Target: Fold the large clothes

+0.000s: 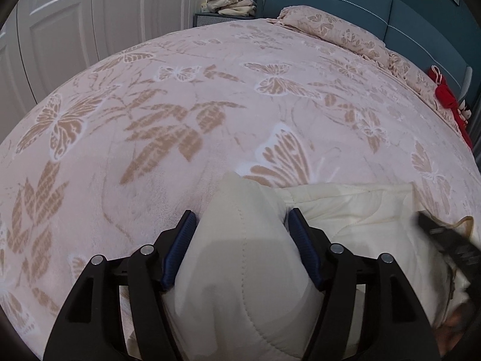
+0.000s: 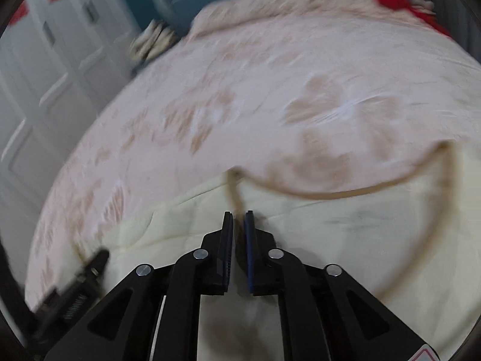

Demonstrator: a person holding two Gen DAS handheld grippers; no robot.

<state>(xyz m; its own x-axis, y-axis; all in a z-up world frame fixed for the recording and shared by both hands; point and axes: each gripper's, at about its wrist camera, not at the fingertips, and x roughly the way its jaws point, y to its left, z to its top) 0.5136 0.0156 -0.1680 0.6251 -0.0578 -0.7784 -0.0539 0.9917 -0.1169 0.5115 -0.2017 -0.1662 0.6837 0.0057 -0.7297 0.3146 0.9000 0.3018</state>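
Observation:
A cream quilted garment (image 1: 354,207) lies on the near part of the bed. My left gripper (image 1: 240,222) is shut on a thick bunched fold of it (image 1: 240,258), which bulges up between the blue pads. The right gripper shows blurred at the right edge of the left wrist view (image 1: 448,237). In the blurred right wrist view the garment (image 2: 330,228) has a tan trimmed edge (image 2: 345,194) curving across it. My right gripper (image 2: 239,215) is shut on that tan edge. The left gripper (image 2: 90,267) shows at lower left.
A pink bedspread with tan butterflies (image 1: 195,114) covers the bed. A matching pillow (image 1: 336,30) lies against the teal headboard (image 1: 345,0). A red item (image 1: 448,96) sits at the far right. Folded cloths (image 1: 231,0) are stacked on a nightstand. White wardrobe doors (image 1: 90,15) stand at the left.

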